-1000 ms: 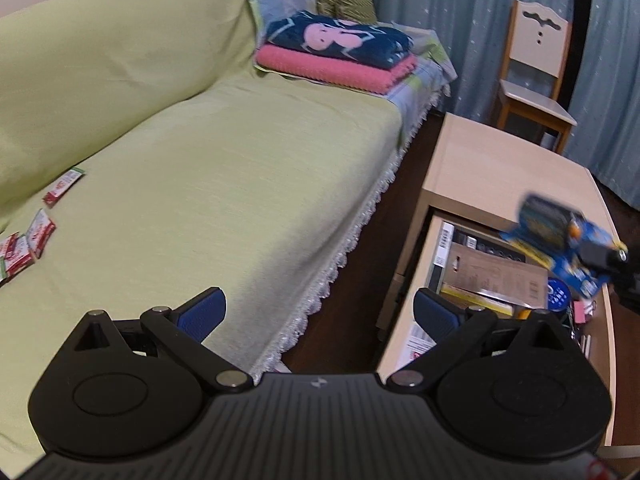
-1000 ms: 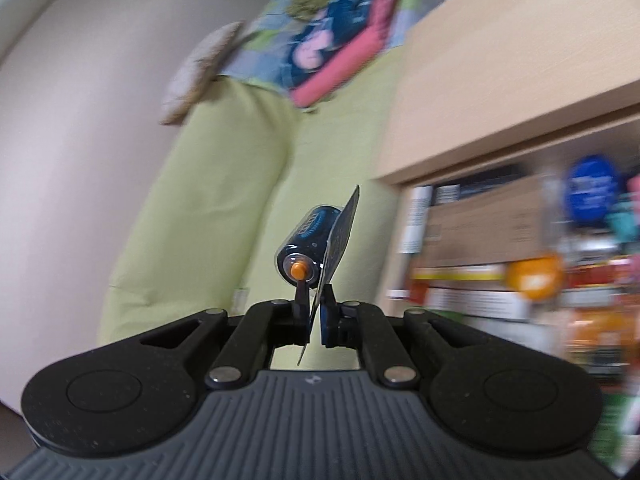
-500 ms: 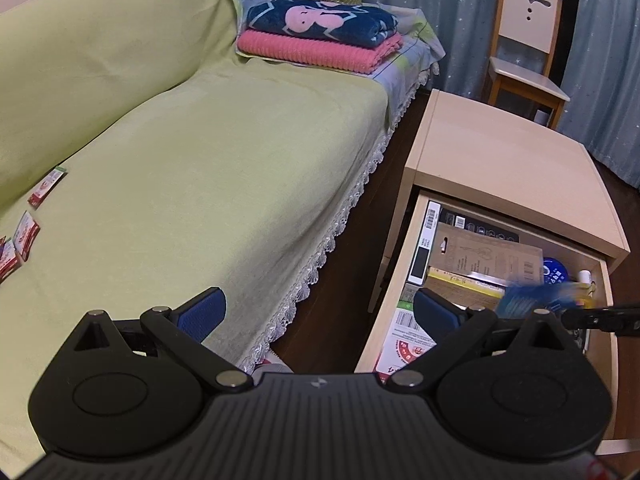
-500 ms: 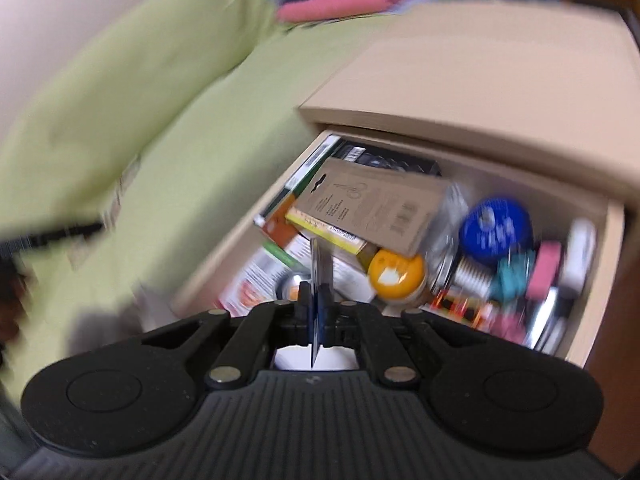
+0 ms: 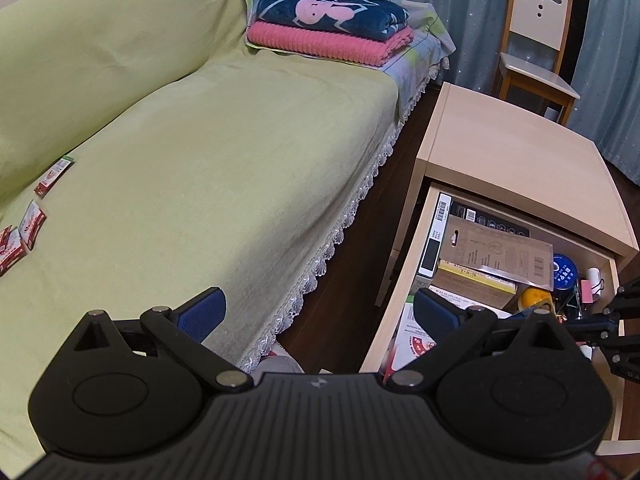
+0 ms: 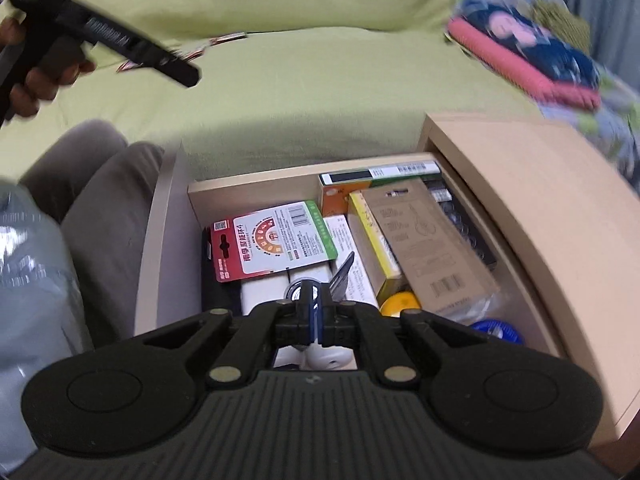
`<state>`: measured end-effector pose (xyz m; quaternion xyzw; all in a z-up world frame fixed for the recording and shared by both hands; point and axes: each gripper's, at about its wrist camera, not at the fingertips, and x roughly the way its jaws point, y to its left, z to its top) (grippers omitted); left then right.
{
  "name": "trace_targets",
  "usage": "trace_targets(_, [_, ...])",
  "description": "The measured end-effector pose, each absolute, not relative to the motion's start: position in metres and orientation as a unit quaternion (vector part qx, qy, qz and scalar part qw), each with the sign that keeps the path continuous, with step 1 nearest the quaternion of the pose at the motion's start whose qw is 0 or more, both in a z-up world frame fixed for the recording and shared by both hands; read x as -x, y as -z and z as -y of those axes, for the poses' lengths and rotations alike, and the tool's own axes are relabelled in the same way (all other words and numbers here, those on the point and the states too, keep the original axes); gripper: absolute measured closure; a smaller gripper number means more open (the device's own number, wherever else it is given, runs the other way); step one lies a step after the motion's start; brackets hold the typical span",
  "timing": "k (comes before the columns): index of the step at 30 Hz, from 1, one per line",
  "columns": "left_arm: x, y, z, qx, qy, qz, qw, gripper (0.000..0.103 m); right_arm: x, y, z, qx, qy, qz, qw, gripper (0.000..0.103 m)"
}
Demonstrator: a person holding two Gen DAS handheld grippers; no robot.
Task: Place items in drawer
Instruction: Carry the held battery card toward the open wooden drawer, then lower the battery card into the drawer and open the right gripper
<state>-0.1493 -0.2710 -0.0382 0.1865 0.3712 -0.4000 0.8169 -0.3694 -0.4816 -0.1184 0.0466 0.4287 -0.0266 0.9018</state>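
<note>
right gripper – jaws pinched on the battery pack – hangs directly over the open drawer; left gripper gapes empty.

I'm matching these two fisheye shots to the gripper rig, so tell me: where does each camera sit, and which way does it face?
Left wrist: on the open left gripper, looking along the green sofa toward the chair; only its own fingers show.
Right wrist: on the right gripper, shut on a battery pack, looking down into the drawer; a hand and trouser legs show.
Shared: drawer, sofa, folded blankets.
</note>
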Motion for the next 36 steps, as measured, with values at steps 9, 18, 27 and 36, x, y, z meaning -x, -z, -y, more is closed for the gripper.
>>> trace_targets(9, [0.143, 0.039, 0.262, -0.181, 0.394, -0.374, 0.820, 0.002, 0.341, 0.154, 0.495, -0.109, 0.070, -0.507, 0.852, 0.082])
trace_targets(18, [0.140, 0.043, 0.259, -0.180, 0.393, -0.379, 0.818, 0.002, 0.333, 0.146, 0.457, 0.052, 0.078, -0.494, 0.865, 0.103])
trace_targets(27, [0.144, 0.046, 0.263, -0.178, 0.414, -0.380, 0.808, 0.002, 0.356, 0.116, 0.448, 0.130, 0.119, -0.487, 0.855, 0.103])
trace_targets(36, [0.144, 0.045, 0.258, -0.176, 0.419, -0.376, 0.807, 0.002, 0.364, 0.155, 0.453, 0.091, 0.066, -0.526, 0.843, 0.071])
